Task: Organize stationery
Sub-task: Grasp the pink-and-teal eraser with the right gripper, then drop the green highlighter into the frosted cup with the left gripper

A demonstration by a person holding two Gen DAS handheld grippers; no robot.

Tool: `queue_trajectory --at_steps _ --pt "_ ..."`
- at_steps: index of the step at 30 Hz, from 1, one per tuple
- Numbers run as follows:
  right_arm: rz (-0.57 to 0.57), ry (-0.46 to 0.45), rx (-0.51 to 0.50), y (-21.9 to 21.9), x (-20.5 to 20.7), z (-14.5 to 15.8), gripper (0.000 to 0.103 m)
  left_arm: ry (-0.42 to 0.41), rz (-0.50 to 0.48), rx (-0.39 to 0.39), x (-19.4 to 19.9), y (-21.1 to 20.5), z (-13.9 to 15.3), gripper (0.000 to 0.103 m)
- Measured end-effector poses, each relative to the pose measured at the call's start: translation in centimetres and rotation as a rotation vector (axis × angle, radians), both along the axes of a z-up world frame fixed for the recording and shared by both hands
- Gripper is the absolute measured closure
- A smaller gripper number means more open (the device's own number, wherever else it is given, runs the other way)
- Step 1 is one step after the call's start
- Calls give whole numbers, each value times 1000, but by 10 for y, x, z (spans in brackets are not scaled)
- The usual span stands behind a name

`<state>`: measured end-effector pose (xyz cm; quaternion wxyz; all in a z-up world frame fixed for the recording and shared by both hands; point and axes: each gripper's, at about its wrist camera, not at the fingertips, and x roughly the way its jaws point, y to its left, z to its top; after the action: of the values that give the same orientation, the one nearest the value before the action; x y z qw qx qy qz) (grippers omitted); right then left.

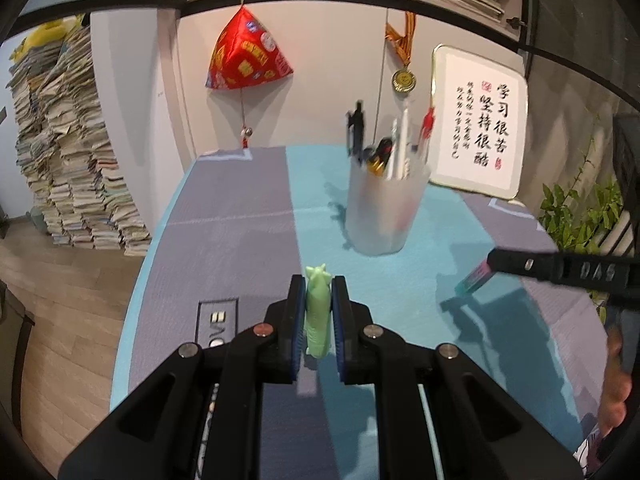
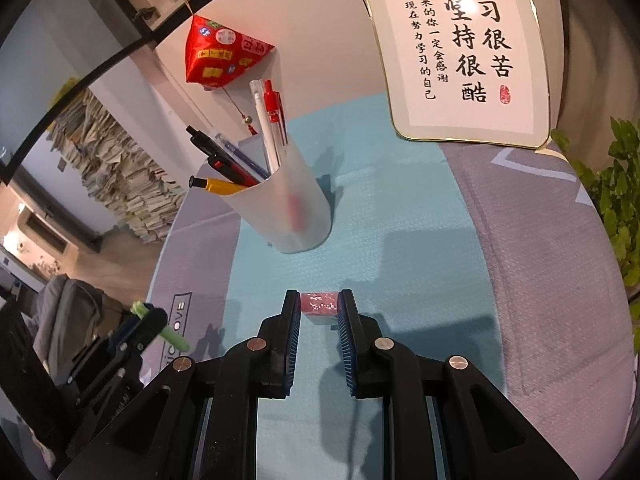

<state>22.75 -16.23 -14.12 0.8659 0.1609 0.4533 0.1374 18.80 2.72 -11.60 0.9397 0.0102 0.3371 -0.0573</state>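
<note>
Both grippers loaded, pen cup ahead

Nearest to us, our left gripper (image 1: 318, 308) pinches a green eraser (image 1: 318, 314) upright between its pads, held clear above the table mat (image 1: 240, 216). Our right gripper (image 2: 319, 312) has its fingers closed against the sides of a pink eraser (image 2: 319, 304); in the left view it appears lifted off the mat at 3 o'clock. Farther on, at 12 to 1 o'clock, the frosted pen cup (image 1: 380, 208) stands crowded with pens (image 2: 240, 160), and the framed calligraphy (image 2: 464, 48) leans behind it. The risk we see: pens lean across the cup mouth, so a dropped eraser may bounce off them or a gripper may tip the light cup.
</note>
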Motion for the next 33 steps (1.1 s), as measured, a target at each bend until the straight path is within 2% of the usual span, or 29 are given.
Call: queue_trajectory --at_steps 10,18,24,33 --pt "-16 -18 12 -16 -6 -1 82 -92 -73 -63 26 -27 52 92" --pt "-20 -44 4 -23 -9 3 83 -135 -120 -70 58 -51 75 92" --pt "-26 -54 17 -29 -9 5 83 -103 -122 -95 90 -58 73 92" --pt "-31 -51 27 -34 -9 5 83 -62 -115 -71 108 -65 59 92"
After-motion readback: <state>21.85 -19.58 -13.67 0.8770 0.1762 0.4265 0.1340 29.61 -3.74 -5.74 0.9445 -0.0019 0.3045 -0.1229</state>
